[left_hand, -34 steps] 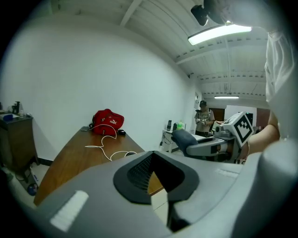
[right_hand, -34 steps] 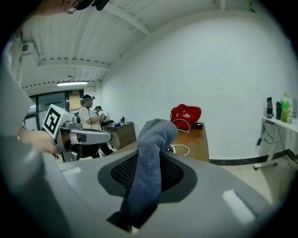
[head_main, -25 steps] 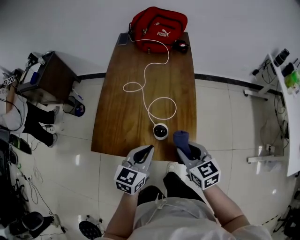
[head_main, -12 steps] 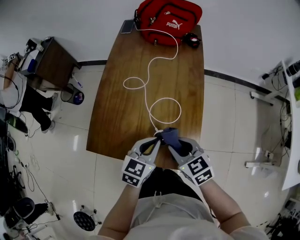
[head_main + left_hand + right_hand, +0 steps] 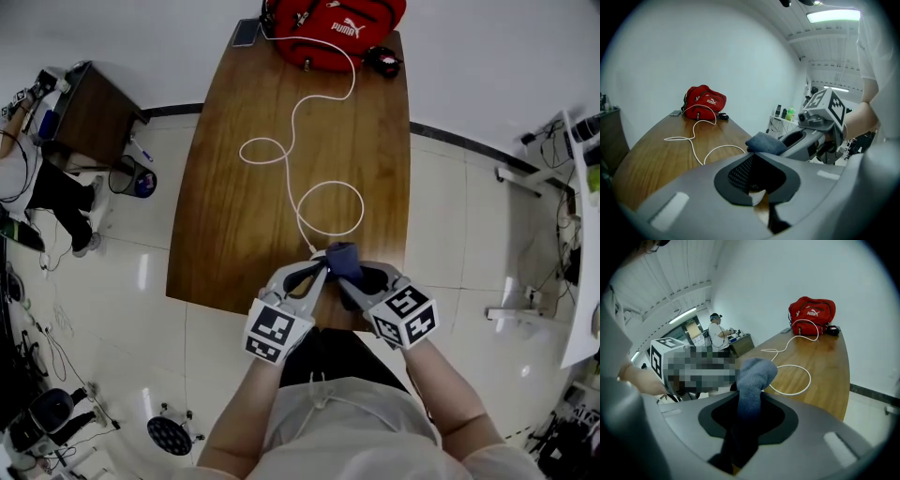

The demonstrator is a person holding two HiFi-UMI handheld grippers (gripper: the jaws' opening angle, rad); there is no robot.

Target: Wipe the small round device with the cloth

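Right gripper [image 5: 354,281] jaws clamped tight on the blue cloth [image 5: 343,260]; left gripper [image 5: 317,272] jaws pressed fully together, cloth just at one o'clock

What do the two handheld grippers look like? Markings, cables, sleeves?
Both are grey plastic two-jaw tools: left gripper and right gripper, each with a dark recess behind the jaws and a white cube of black square markers. No cables seen on them. The person wears a pale short-sleeved top.
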